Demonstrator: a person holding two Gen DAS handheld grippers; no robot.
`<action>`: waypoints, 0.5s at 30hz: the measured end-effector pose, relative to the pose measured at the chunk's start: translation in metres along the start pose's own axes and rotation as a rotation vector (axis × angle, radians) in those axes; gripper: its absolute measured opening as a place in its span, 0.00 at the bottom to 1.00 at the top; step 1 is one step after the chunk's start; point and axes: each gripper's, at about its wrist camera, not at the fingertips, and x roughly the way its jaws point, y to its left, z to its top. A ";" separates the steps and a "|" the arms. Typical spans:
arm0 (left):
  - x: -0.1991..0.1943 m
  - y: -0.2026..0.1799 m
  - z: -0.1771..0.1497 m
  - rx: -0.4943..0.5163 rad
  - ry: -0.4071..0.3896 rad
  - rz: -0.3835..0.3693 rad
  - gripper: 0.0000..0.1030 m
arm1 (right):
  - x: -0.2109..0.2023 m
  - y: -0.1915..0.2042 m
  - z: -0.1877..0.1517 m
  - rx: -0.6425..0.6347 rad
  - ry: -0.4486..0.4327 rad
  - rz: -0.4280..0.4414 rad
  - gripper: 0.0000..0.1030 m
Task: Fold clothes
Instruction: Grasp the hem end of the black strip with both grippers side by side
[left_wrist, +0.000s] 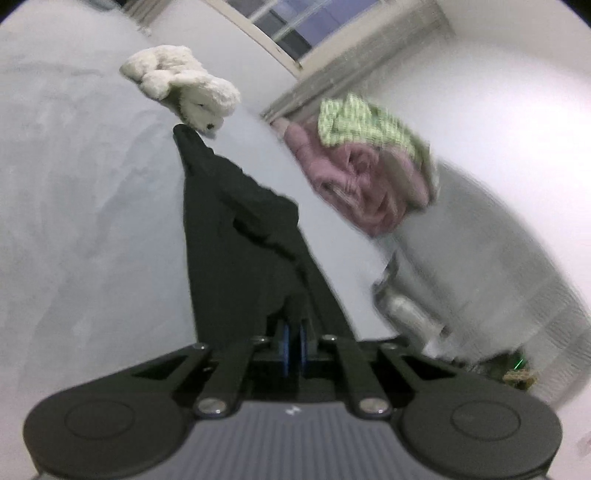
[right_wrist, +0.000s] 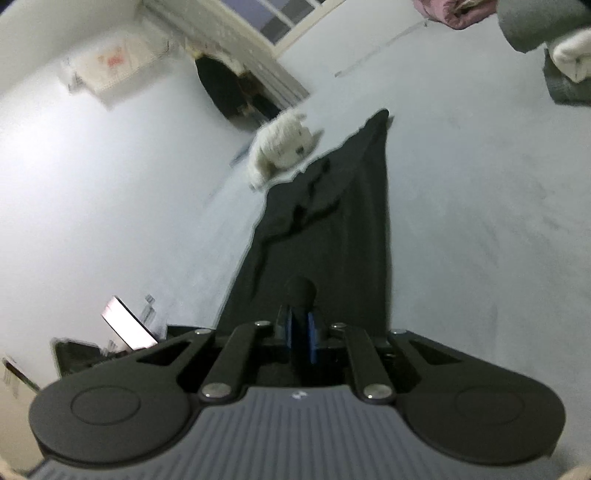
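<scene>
A black garment (left_wrist: 236, 236) stretches away from my left gripper (left_wrist: 293, 334), whose blue-padded fingers are shut on its near edge. Its far tip reaches a white plush toy (left_wrist: 184, 81) on the pale grey bed surface (left_wrist: 74, 184). In the right wrist view the same black garment (right_wrist: 332, 221) runs forward from my right gripper (right_wrist: 301, 325), which is shut on a bunched bit of the cloth. The garment hangs taut above the bed between both grips and its far tip.
A pink cloth bundle (left_wrist: 362, 184) with a green checked cloth (left_wrist: 369, 125) on top lies at the bed's right edge. Folded grey and white items (right_wrist: 561, 55) sit at the far right. The plush toy (right_wrist: 284, 147) lies left of the garment. A window (right_wrist: 273, 18) stands behind.
</scene>
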 end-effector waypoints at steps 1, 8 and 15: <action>0.001 0.005 0.002 -0.036 -0.009 -0.017 0.05 | 0.000 -0.004 0.003 0.017 -0.010 0.009 0.12; 0.025 0.034 0.006 -0.188 -0.001 -0.006 0.06 | 0.030 -0.033 0.010 0.095 0.028 -0.059 0.12; 0.021 0.015 0.012 -0.100 -0.047 0.066 0.14 | 0.032 -0.031 0.012 0.076 0.029 -0.109 0.18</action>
